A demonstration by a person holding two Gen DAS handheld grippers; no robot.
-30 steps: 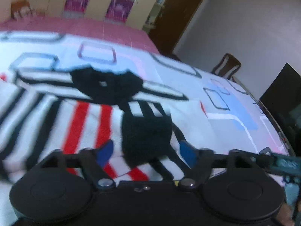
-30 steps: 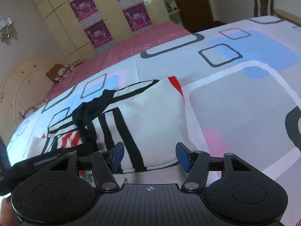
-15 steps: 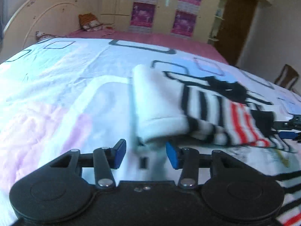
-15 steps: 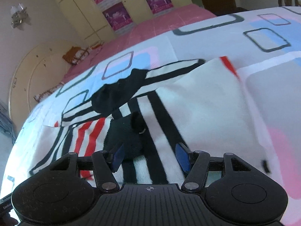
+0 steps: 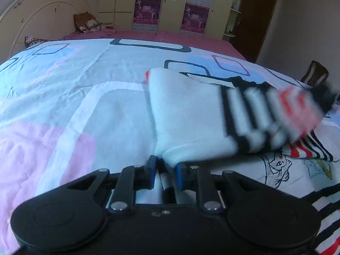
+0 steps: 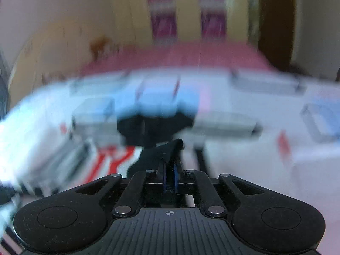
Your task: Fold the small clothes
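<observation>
Sideways, striped garment (image 5: 212,116) stretches rightward.

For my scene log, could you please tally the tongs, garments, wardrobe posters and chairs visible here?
Striped garment: 1
Tongs: 2, the left tongs and the right tongs, both shut on the striped garment
Purple posters: 4
Chair: 1
Total: 8

My left view is soft daylight, sharp on the pastel patterned bedsheet (image 5: 89,89), blurred on the striped white garment (image 5: 265,114). My right view is all motion-smeared. Corners go dark and curved.
</observation>
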